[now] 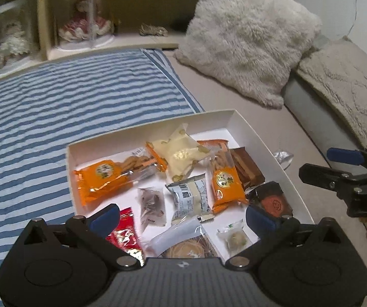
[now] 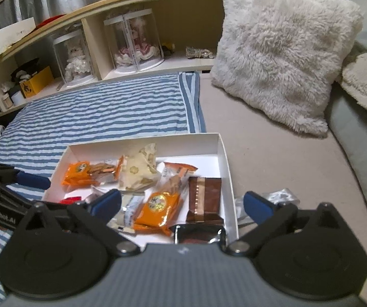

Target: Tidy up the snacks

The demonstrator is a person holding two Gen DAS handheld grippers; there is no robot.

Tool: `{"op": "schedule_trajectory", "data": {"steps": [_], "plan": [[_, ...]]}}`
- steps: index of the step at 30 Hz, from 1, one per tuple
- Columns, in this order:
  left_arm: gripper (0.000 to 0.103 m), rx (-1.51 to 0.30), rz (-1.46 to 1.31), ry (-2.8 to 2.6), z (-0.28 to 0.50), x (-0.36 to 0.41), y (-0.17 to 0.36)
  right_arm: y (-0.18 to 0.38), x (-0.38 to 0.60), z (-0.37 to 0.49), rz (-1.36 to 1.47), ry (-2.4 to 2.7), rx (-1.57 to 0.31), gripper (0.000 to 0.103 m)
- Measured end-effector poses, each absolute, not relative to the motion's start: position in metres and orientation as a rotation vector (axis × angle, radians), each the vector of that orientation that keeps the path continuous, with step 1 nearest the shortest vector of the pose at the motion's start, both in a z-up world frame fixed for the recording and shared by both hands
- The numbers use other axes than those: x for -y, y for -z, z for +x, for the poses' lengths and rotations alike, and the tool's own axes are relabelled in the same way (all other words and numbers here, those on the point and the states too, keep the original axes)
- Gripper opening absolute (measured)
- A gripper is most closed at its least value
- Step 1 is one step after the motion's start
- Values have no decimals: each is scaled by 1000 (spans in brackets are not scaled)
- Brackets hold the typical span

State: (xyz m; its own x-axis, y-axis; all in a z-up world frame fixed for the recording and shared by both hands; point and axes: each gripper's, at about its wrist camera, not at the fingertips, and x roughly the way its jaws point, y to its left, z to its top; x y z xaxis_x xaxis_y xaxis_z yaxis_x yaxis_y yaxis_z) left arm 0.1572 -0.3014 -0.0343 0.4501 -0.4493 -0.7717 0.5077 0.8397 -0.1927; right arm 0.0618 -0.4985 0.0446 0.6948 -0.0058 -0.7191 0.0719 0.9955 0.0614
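Observation:
A white shallow box (image 1: pixel 257 133) (image 2: pixel 224 158) lies on the bed and holds several wrapped snacks: two orange packets (image 1: pixel 101 181) (image 1: pixel 226 184) (image 2: pixel 157 207), a cream packet (image 1: pixel 180 153) (image 2: pixel 138 168), a brown packet (image 1: pixel 247 168) (image 2: pixel 205 197), a red packet (image 1: pixel 124 232) and a dark packet with an orange seal (image 1: pixel 273 199). A silver wrapper (image 1: pixel 283 157) (image 2: pixel 280 195) lies on the bed right of the box. My left gripper (image 1: pixel 183 217) is open and empty above the box's near side. My right gripper (image 2: pixel 182 203) is open and empty over the box's right near corner; it shows at the right edge of the left wrist view (image 1: pixel 336 166).
A blue and white striped blanket (image 1: pixel 68 97) (image 2: pixel 106 110) covers the bed left of the box. A fluffy white pillow (image 1: pixel 247 33) (image 2: pixel 285 51) and a second cushion (image 1: pixel 349 84) lie behind and right. A wooden shelf (image 2: pixel 132 7) with dolls in clear cases stands at the back.

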Motion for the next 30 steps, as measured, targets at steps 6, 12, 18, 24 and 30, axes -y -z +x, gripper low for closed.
{"op": "schedule_trajectory", "data": {"steps": [6,12,18,24,30], "plan": [[103,-890,39,552,139,276,15,-62,482,45,71,50,-782,103],[103,-823,29,532,112,248,-2,-82,461,26,68,46,-757,102],[103,-740,28,493,84,220,-22,-97,435,3,43,45,-724,102],[103,-673,43,461,55,199,-33,-111,410,-22,25,35,-680,102],[103,-645,42,452,30,182,-27,-117,392,-50,17,37,-645,102]]}}
